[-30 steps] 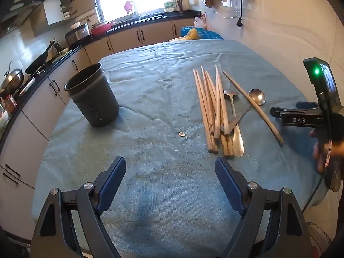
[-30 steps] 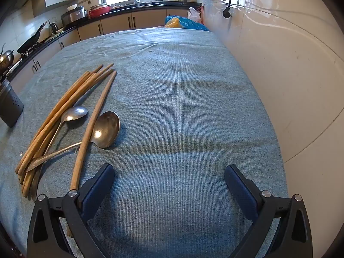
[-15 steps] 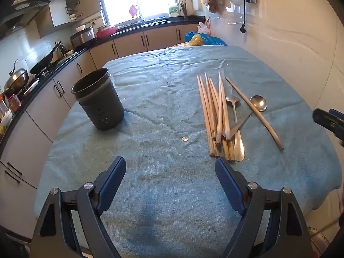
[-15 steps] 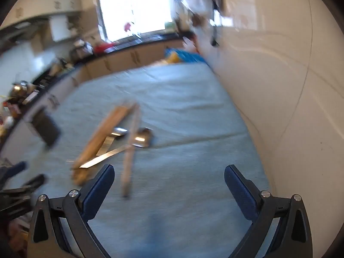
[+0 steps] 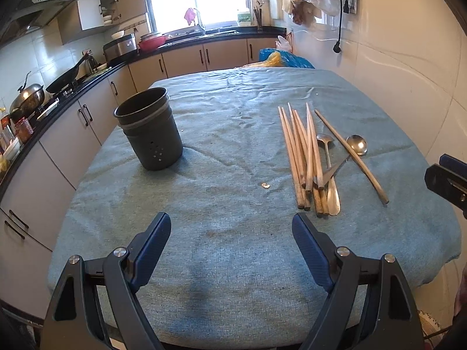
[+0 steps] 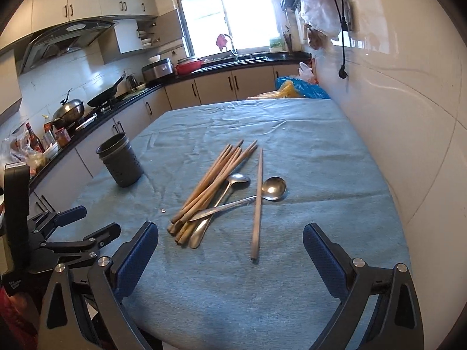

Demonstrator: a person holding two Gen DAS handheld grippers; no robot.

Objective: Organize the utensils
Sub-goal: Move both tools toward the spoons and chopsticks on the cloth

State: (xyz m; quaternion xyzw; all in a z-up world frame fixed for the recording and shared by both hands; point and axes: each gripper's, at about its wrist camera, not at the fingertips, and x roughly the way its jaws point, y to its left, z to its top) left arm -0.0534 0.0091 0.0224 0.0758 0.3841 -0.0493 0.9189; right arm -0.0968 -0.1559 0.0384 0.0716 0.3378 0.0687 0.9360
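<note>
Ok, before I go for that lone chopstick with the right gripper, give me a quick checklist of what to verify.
1. Right gripper open, nothing held: ok.
2. Left gripper open, nothing held: ok.
3. Single chopstick apart from the chopstick bundle: ok.
4. Chopstick free to lift: not ok, it lies across the round spoon's handle.
5. Utensil holder upright, mouth open: ok.
6. Holder contents: cannot tell.
</note>
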